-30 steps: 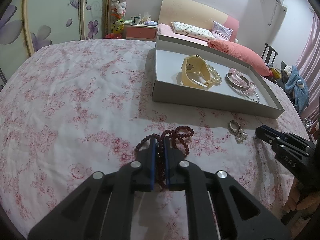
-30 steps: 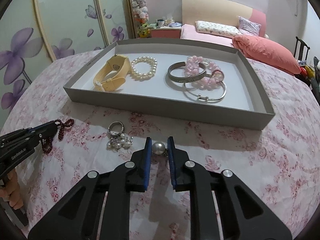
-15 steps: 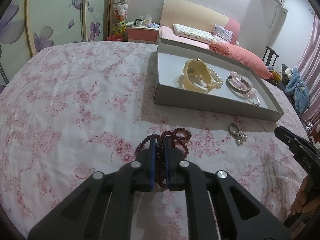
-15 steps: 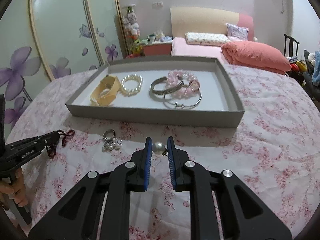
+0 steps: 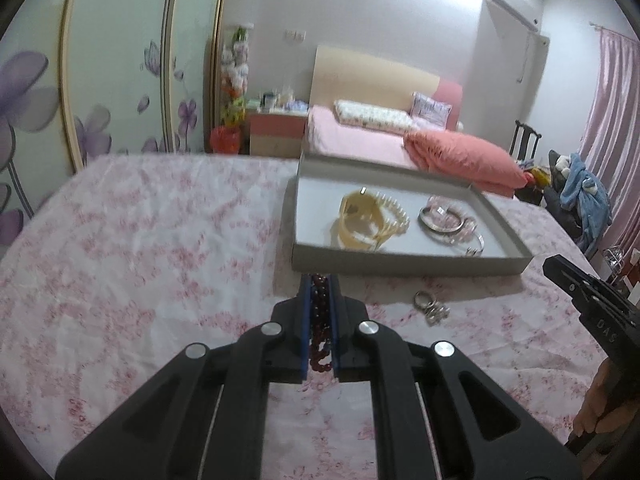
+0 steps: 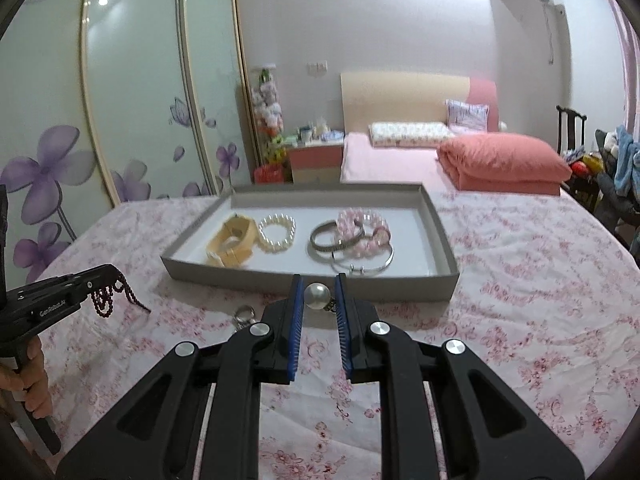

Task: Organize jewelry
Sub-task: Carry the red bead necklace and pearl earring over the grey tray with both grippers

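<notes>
My left gripper [image 5: 319, 280] is shut on a dark red bead bracelet [image 5: 320, 320] and holds it above the cloth, in front of the grey tray [image 5: 400, 262]; the bracelet hangs from it in the right wrist view [image 6: 108, 298]. My right gripper [image 6: 318, 280] is shut on a pearl earring [image 6: 317, 295], lifted before the tray's [image 6: 280, 282] near wall. The tray holds a cream watch strap [image 6: 232, 242], a pearl bracelet [image 6: 277, 233], silver bangles [image 6: 340, 246] and a pink bead bracelet [image 6: 364, 224]. A ring with pearls [image 5: 430, 306] lies on the cloth.
The tray sits on a table covered in pink floral cloth [image 5: 140, 248]. Behind are a bed with a coral duvet [image 6: 504, 160], a nightstand [image 6: 316, 160] and flowered wardrobe doors [image 6: 132, 100]. A chair with clothes [image 5: 576, 196] stands at the right.
Both grippers have risen from the cloth with their pieces. The red bracelet now hangs free of the table, and the tray looks farther below in both views.
</notes>
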`<state>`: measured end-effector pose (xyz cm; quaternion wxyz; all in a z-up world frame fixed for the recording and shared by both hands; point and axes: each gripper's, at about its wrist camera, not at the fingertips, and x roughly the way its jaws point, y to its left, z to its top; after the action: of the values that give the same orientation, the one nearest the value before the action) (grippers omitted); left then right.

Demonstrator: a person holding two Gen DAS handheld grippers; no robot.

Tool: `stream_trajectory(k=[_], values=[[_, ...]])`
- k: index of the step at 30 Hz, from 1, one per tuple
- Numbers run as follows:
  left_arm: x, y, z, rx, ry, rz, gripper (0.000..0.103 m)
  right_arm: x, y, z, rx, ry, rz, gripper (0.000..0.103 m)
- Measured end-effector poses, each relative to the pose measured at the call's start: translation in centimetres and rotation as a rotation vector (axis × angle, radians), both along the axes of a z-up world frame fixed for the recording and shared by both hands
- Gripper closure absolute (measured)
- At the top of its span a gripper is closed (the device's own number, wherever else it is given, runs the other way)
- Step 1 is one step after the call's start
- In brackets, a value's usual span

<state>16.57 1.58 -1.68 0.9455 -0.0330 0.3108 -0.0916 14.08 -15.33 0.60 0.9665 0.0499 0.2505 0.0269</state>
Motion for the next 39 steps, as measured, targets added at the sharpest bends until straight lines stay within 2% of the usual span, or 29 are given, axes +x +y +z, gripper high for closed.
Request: stream_trajectory(k=[6,15,29,39], values=[[-2.1,-1.3,1.9,0.033,-0.098,-0.010,0.094,-1.8,0.5,1.4,-0.014,-0.096,-0.009,0.086],[-3.9,-2.4,3.2,0.054,-0.174,-0.014,0.094,-3.9,0.7,2.9,-0.039,-0.200,-0.043,0.086],[-4.2,-3.2,4.4,0.061,-0.247,-0.010,0.094,-5.1,1.2,4.8,-0.090,-0.350,-0.081,0.086],[-3.2,-3.8,5.2,0.053,-0.285,-0.017,0.094,-4.5,0.8,5.8,-0.094,-0.411,-0.114,0.086]])
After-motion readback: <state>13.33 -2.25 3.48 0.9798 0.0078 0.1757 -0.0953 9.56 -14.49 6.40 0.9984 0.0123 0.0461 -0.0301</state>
